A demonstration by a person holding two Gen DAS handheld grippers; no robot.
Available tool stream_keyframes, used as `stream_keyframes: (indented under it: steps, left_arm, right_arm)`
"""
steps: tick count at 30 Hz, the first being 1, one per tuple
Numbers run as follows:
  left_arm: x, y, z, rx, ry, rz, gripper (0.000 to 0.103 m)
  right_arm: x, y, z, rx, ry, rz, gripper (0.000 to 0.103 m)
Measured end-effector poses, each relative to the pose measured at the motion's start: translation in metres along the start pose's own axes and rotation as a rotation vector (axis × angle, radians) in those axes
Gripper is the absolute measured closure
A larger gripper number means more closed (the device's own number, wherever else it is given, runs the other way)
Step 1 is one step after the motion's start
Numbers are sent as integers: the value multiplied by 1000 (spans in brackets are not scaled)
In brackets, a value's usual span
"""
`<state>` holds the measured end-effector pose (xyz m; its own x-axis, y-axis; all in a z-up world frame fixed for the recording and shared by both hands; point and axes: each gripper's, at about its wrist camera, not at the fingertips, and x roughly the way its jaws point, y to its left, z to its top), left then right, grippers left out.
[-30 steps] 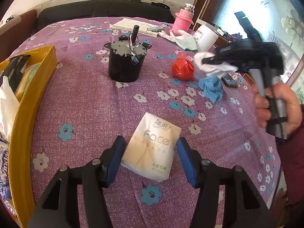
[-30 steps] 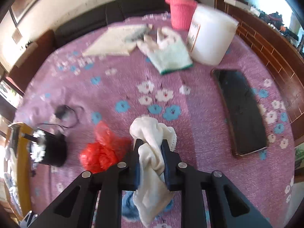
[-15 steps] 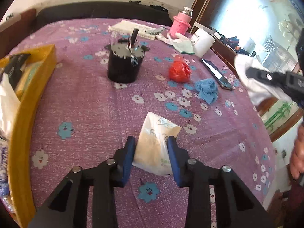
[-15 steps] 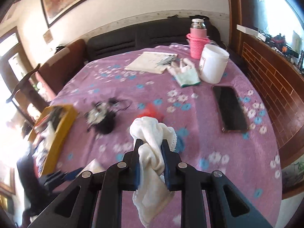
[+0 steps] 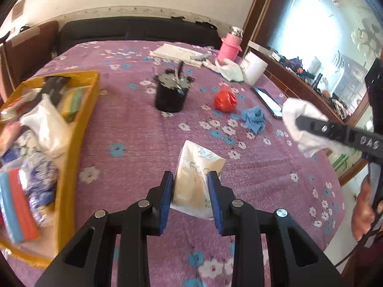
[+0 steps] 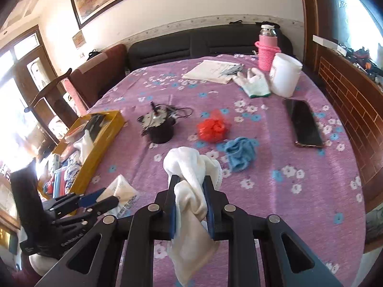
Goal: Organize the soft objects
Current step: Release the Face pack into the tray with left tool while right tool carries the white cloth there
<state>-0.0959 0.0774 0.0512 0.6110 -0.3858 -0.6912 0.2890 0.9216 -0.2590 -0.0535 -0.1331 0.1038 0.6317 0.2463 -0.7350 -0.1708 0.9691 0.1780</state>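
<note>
My left gripper is shut on a white pack of tissues, squeezed between the blue pads and lifted a little off the purple flowered tablecloth. My right gripper is shut on a white cloth, which hangs down between its fingers above the table. That cloth and gripper show at the right of the left wrist view. A blue rag and a red plastic bag lie on the table. A yellow box with soft items stands at the left.
A black pot with a cable stands mid-table. A phone, a white tub, a pink flask, white gloves and papers lie at the far right. A dark sofa runs behind the table.
My left gripper closed on the tissue pack and raised it off the cloth. My right gripper carried the white cloth up and back from the blue rag and red bag.
</note>
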Motion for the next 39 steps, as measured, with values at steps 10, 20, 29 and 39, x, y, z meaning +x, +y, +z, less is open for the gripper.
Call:
stream_keyframes:
  steps: [10, 20, 29, 39]
  left_arm:
    - [-56, 46, -1, -74, -113, 96, 74]
    - [-92, 121, -11, -211, -176, 156, 74]
    - [-121, 187, -25, -342, -222, 236, 74]
    - [-120, 243, -38, -472, -199, 293, 73]
  right_arm:
    - [18, 51, 1, -56, 29, 60, 82]
    - [51, 136, 9, -176, 74, 127, 82]
    - [84, 209, 8, -281, 118, 187, 82]
    - [114, 249, 5, -332, 158, 201, 82]
